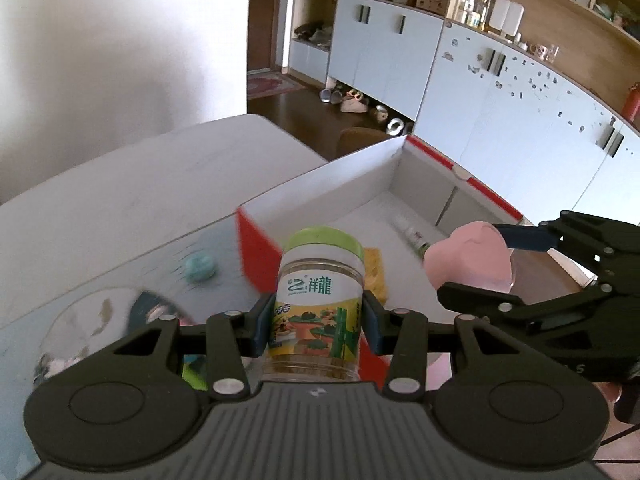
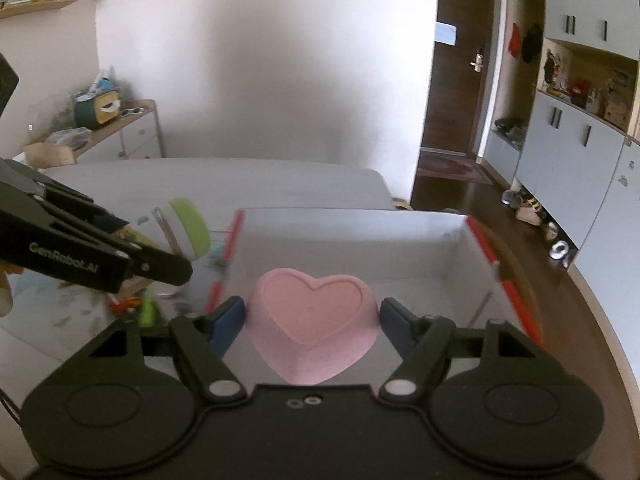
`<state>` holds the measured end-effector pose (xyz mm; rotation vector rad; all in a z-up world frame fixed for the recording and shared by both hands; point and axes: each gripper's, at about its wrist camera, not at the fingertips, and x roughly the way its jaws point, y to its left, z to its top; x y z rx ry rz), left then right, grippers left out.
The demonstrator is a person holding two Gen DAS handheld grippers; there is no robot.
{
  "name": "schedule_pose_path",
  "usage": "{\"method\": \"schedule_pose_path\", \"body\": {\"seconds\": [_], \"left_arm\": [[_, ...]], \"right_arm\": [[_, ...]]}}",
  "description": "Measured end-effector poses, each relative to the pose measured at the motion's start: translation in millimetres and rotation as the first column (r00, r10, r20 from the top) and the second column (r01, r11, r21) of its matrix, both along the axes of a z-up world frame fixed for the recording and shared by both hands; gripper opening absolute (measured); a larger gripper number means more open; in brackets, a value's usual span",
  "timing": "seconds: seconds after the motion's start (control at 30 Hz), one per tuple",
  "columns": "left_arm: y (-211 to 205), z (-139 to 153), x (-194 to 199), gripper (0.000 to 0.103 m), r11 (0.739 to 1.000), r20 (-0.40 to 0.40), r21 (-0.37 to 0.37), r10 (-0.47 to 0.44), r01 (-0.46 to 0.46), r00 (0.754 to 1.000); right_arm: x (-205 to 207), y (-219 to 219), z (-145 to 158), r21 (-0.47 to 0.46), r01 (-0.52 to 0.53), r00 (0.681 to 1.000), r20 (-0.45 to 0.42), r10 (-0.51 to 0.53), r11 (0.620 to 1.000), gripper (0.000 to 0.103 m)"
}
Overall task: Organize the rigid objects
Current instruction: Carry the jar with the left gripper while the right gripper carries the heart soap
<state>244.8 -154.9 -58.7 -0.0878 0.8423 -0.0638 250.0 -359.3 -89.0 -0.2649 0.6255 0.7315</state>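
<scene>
The jar (image 1: 320, 300), a clear plastic one with a green lid and a yellow-green label, sat upright between the blue pads of my left claw (image 1: 318, 322), which pinched it on both sides of the label. From the right wrist view the same jar (image 2: 182, 228) showed tilted, lid toward the box, held off to the left of it.

My right claw (image 2: 312, 320) gripped the pink heart-shaped dish (image 2: 314, 320) bottom side up, 1 pad on each flank. In the left wrist view that dish (image 1: 468, 258) hung over the right part of the box, clamped by the right claw (image 1: 472, 264).

The box (image 1: 320, 184), white inside with red outer walls and red rim edges, stood open on the tabletop (image 1: 120, 200) ahead of both claws. On its floor lay a small white bottle (image 1: 410, 236) on its side and a yellow sponge-like block (image 1: 376, 272), partly hidden behind the jar.

On the tabletop left of the box I saw a small teal round object (image 1: 200, 266), blurred, and closer in some coloured bits too smeared to name. Beyond stood pale blue cabinets (image 1: 500, 120) with open wooden shelves above, shoes (image 1: 354, 102) on the dark floor beneath them, and a brown door (image 2: 464, 68).
</scene>
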Motion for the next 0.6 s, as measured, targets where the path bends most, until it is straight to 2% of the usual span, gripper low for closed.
{"method": "schedule_pose_path", "body": {"seconds": [0.27,0.6], "left_arm": [[-34,-15,65,0.044,1.0,-0.052,-0.028,-0.001,0.0,0.999],[-61,-42,141,0.044,1.0,-0.102,0.005,-0.018,0.018,0.995]], "right_arm": [[37,-14,-23,-0.046,-0.019,0.999,-0.03,0.017,0.999,0.074],[72,-12,-52,-0.122,-0.073,0.995,-0.081,0.064,0.99,0.074]]}}
